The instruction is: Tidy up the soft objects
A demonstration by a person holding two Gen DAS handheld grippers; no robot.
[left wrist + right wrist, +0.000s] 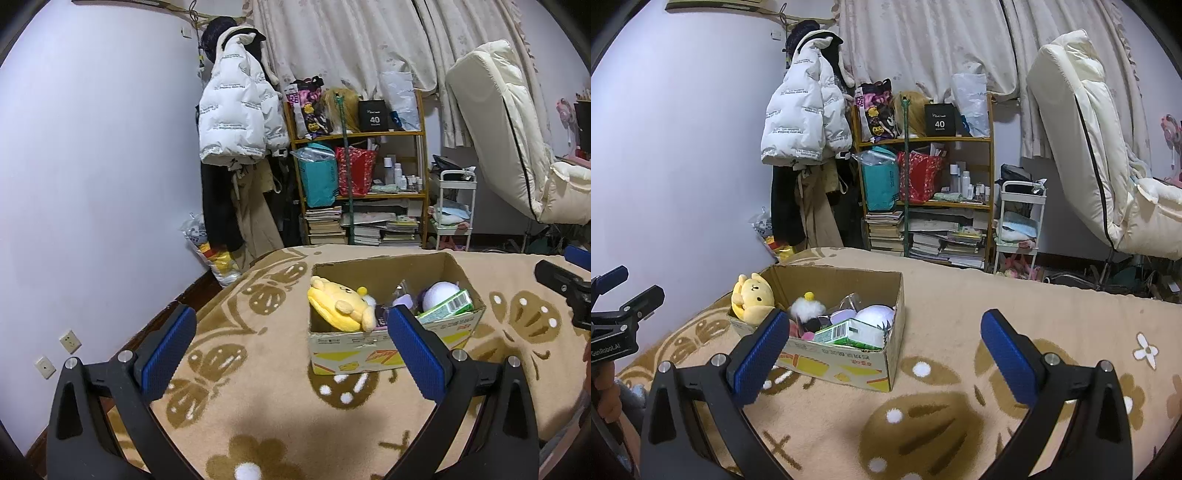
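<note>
An open cardboard box (373,345) (849,363) sits on a beige blanket with brown butterfly shapes (258,406) (942,369). A yellow plush (338,304) (753,297) leans over the box's left rim. Inside lie a white round plush (441,291) (873,317), a small white fluffy toy with a yellow top (807,306), a purple item (404,301) and a green carton (448,306) (846,332). My left gripper (291,332) is open, empty, near the box's front left. My right gripper (886,338) is open, empty, to the box's front right.
Beyond the bed stand a wooden shelf (360,177) (923,173) with bags, bottles and book stacks, a white jacket on a rack (236,118) (801,118), a white trolley (454,206) and a cream recliner (517,140) (1089,147). A wall runs along the left.
</note>
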